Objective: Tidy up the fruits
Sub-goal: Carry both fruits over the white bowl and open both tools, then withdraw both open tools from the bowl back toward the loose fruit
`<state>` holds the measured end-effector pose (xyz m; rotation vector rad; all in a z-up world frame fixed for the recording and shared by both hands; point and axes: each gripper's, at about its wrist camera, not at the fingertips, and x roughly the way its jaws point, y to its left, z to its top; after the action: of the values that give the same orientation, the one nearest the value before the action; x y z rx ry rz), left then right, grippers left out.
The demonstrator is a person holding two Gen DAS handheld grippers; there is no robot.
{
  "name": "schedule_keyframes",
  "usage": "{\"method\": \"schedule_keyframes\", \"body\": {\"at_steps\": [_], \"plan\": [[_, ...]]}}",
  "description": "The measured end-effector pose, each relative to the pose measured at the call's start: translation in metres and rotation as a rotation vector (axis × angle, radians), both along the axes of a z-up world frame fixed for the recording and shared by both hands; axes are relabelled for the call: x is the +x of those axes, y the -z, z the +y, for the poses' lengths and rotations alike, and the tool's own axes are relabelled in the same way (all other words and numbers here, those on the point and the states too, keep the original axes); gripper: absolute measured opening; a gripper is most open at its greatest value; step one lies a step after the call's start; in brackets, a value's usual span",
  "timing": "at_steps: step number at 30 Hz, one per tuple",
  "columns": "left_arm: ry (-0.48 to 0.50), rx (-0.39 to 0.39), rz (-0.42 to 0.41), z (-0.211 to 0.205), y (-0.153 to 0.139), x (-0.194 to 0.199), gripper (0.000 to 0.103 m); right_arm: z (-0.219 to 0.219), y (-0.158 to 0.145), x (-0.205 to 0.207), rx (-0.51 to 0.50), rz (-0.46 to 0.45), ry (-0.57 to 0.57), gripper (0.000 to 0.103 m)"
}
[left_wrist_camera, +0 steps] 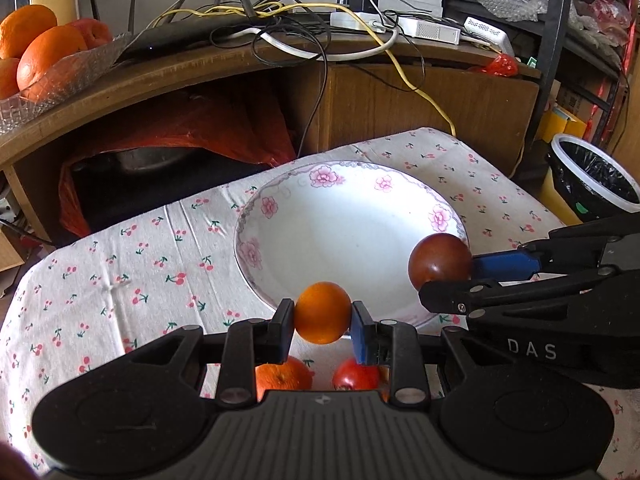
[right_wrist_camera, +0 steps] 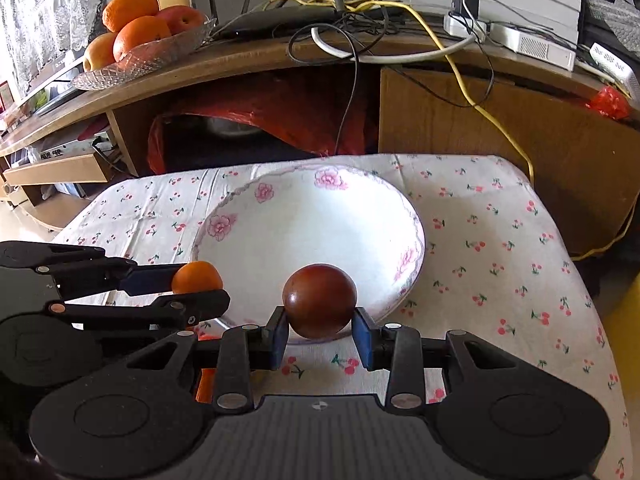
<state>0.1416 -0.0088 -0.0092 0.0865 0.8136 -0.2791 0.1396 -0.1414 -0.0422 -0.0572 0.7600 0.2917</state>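
Claws clenched on fruit over an empty bowl.
Left claw (left_wrist_camera: 323,314) grips orange (left_wrist_camera: 322,312), right claw (right_wrist_camera: 320,308) plum (right_wrist_camera: 319,300); bowl (left_wrist_camera: 280,200) empty, two fruits on desk.

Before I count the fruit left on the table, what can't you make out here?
- Left wrist view: the orange and red fruit under the left claw are partly hidden by its body.
- Right wrist view: these two are mostly blocked by the claws.
- Anything nearer is out of frame.
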Motion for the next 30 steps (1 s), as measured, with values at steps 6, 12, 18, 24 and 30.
{"method": "schedule_keyframes", "body": {"at_steps": [6,12,18,24,30], "plan": [[0.008,0.012,-0.012,-0.003,0.001,0.005,0.037,0.001,0.0,0.003,-0.02,-0.015,-0.007,0.034],[0.004,0.007,-0.011,-0.003,0.001,0.008,0.039,-0.001,0.0,0.005,-0.018,-0.022,-0.007,0.034],[0.005,-0.004,-0.011,0.0,-0.002,0.006,0.039,-0.001,-0.004,-0.001,-0.029,-0.034,-0.016,0.034],[0.008,-0.013,-0.017,0.007,-0.009,-0.001,0.04,-0.005,-0.008,-0.01,-0.01,-0.037,-0.026,0.037],[0.013,-0.019,-0.01,0.013,-0.012,-0.008,0.04,-0.009,-0.008,-0.017,0.008,-0.015,-0.032,0.037]]}}
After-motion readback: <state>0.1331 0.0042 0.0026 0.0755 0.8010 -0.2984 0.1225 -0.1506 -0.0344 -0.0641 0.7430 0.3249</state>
